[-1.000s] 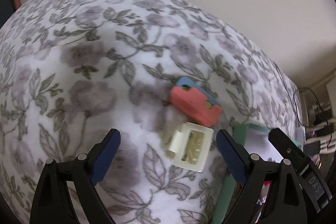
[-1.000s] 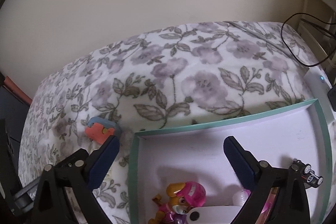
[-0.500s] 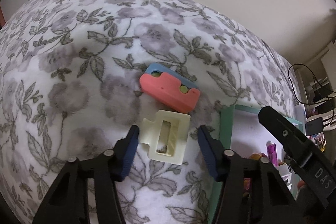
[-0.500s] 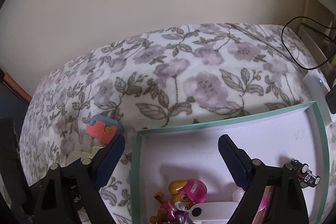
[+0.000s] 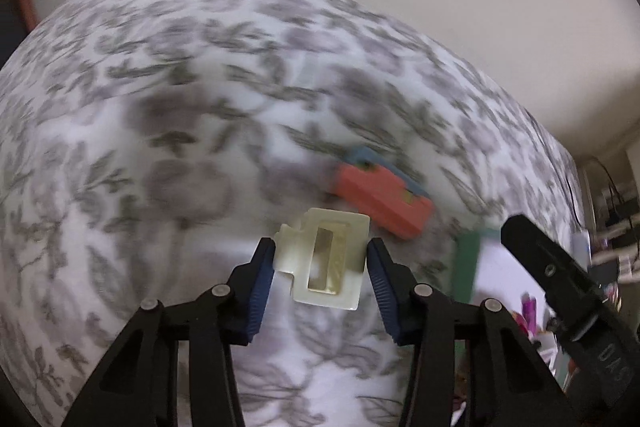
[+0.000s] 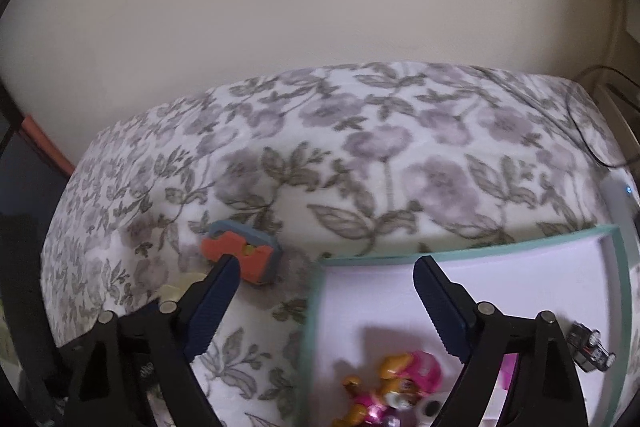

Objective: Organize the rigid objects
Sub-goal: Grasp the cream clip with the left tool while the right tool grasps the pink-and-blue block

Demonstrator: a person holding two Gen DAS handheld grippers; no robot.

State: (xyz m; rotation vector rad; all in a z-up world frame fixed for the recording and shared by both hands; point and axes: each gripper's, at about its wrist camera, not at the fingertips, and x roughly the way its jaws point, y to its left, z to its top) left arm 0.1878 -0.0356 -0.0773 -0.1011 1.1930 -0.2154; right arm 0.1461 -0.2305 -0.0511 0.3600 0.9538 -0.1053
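Clip (image 5: 326, 261): cream plastic, light, stiff, slick; pinched across side edges by left tool (image 5: 322, 267), jaws just closed; beside coral block (image 5: 380, 205). Right tool (image 6: 326, 281) wide, empty.

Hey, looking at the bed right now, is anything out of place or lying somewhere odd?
Yes. The orange and blue block lies loose on the floral blanket, outside the green-rimmed box where the other toys sit. The cream plastic piece is also outside it, pinched in the left gripper.

Dim, motion-blurred fisheye views (dark corners)
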